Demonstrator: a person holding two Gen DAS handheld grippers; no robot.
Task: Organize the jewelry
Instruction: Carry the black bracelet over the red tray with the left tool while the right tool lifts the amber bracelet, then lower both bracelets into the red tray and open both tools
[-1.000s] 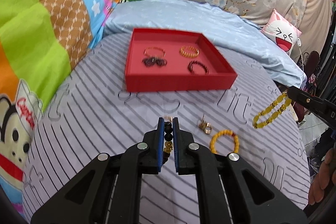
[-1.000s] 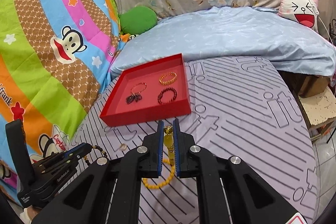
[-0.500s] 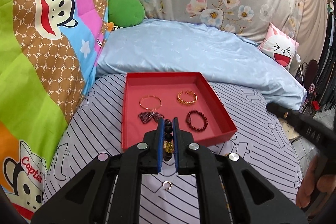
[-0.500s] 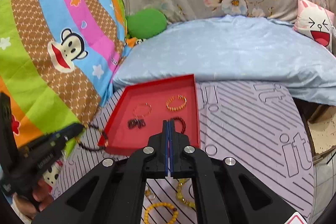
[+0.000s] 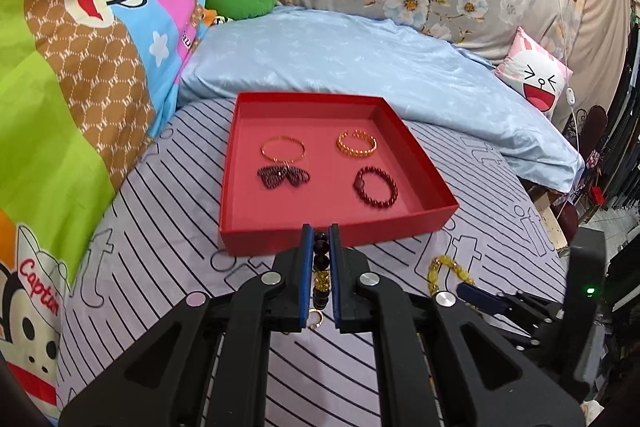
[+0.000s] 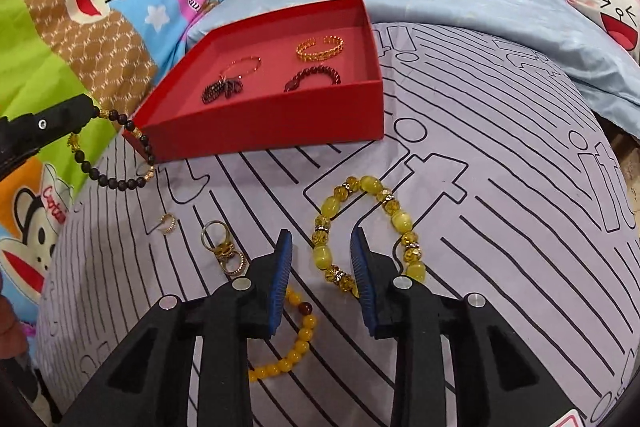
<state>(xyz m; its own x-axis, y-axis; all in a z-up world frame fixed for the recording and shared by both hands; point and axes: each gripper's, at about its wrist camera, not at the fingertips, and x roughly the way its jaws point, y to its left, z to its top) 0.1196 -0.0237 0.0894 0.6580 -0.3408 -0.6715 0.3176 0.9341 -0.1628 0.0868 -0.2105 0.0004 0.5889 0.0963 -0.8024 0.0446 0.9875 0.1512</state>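
Observation:
My left gripper (image 5: 320, 229) is shut on a dark bead bracelet (image 5: 320, 251) with gold beads and hovers just before the near wall of the red tray (image 5: 260, 239). In the right wrist view that bracelet (image 6: 116, 171) dangles from the left gripper (image 6: 94, 113) at the tray's (image 6: 272, 131) left corner. My right gripper (image 6: 321, 233) is low over the striped sheet with its jaws opening. A yellow-green bead bracelet (image 6: 362, 187) lies flat there, its left side between the fingers, untouched by the pads.
The tray holds a thin gold bangle (image 5: 283, 148), a gold chain bracelet (image 5: 356, 143), a dark red bead bracelet (image 5: 376, 187) and a dark beaded piece (image 5: 282, 177). Loose on the sheet: an orange bead bracelet (image 6: 296, 343), linked gold rings (image 6: 226, 251), a small gold ring (image 6: 168, 225).
The right gripper let go of the yellow-green bracelet, dropped toward the sheet and its jaws parted around it. The left gripper carried the dark bracelet closer to the tray.

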